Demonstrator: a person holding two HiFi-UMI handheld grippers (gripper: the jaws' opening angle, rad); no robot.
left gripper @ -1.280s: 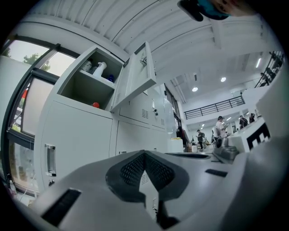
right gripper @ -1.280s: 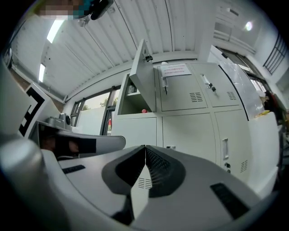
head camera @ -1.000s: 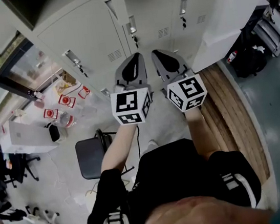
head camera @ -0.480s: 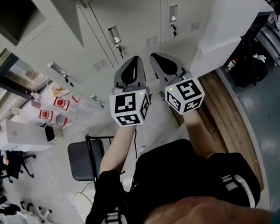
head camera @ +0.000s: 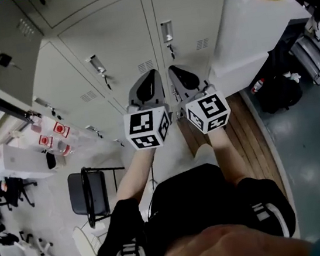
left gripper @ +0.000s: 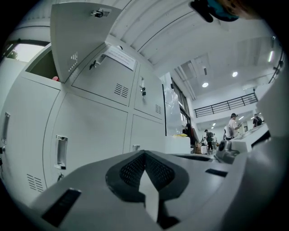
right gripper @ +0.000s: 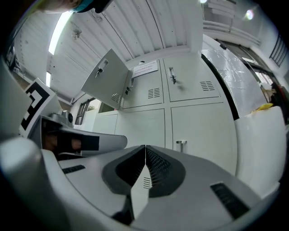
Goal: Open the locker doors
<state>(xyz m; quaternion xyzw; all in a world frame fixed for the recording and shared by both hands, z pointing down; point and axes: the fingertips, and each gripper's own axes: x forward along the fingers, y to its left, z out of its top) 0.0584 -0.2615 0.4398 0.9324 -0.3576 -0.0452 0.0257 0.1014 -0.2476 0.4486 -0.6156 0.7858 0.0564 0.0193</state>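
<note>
Locker bank (head camera: 113, 35) ahead; left gripper (head camera: 153, 74), right gripper (head camera: 171, 71) both pinched together, empty. Approach step; next, part jaws at door handle (head camera: 167, 32).

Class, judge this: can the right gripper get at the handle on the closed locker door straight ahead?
Probably yes: nothing stands between the right gripper and that handle. Its jaws are shut, so they must open before gripping it.
</note>
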